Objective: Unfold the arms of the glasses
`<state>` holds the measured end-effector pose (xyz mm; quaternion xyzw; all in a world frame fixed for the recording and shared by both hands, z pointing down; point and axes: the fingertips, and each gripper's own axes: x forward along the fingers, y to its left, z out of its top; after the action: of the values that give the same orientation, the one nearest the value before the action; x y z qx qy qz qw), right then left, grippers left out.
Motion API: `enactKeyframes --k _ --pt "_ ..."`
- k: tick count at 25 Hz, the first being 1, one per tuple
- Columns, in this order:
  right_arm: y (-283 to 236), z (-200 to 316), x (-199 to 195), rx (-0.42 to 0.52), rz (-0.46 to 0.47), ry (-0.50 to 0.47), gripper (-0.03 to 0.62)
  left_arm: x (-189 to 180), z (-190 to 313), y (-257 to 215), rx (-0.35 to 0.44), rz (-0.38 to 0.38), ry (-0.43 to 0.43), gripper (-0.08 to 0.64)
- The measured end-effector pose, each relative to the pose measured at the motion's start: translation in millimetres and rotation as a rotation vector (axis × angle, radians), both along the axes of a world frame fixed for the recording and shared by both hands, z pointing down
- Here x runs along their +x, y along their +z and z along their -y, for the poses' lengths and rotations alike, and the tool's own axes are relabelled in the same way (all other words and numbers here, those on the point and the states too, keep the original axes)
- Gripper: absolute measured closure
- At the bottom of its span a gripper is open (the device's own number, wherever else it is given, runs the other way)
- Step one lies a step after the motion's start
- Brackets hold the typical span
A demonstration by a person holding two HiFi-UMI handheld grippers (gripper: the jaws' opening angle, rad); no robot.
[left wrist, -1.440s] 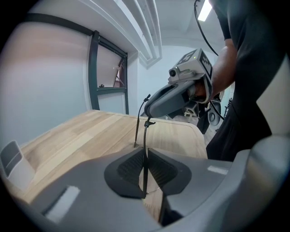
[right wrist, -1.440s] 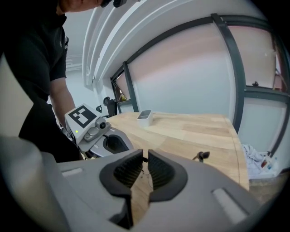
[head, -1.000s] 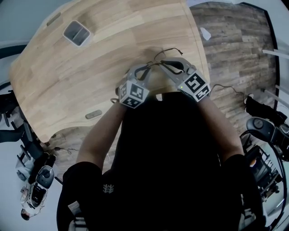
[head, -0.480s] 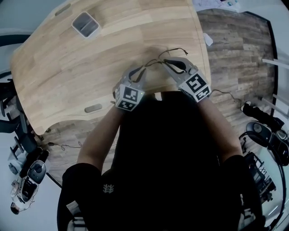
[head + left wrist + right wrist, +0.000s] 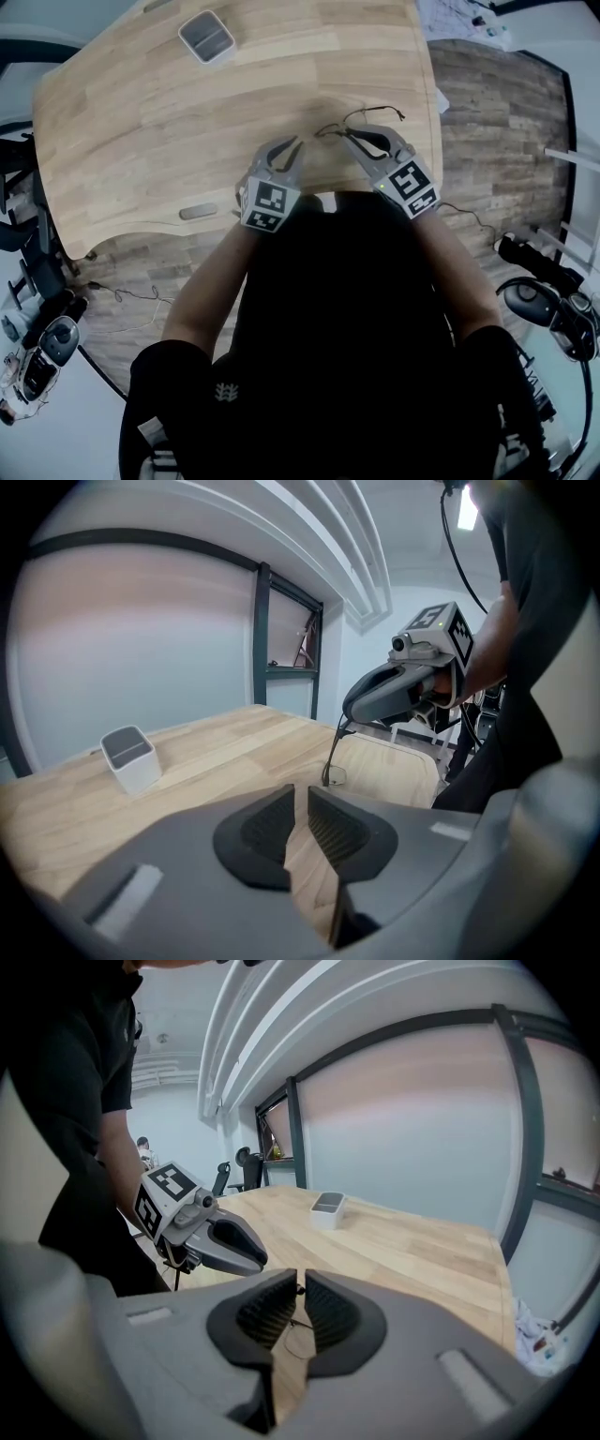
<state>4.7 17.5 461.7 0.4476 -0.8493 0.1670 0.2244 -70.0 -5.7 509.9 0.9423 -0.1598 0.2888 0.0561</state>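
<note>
**Hold the frame, swing the arm gently**

By the worktop's near edge, our left tool is closed on nothing. Our right tool clamps the glasses above the worktop's near right corner. We should open the left, pinch one arm and ease it outward.
</note>
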Motion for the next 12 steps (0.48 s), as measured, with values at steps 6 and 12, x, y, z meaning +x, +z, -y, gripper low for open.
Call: enactKeyframes --k 6,12 --pt "-3 -3 -17 0.008 -0.012 -0.027 0.565 -19 -1 -3 0.004 -0.011 -0.041 0.508" --pt "-8 -5 -36 0.008 -0.020 -0.058 0.565 -37 -5 -6 0.005 -0.022 -0.069 0.508"
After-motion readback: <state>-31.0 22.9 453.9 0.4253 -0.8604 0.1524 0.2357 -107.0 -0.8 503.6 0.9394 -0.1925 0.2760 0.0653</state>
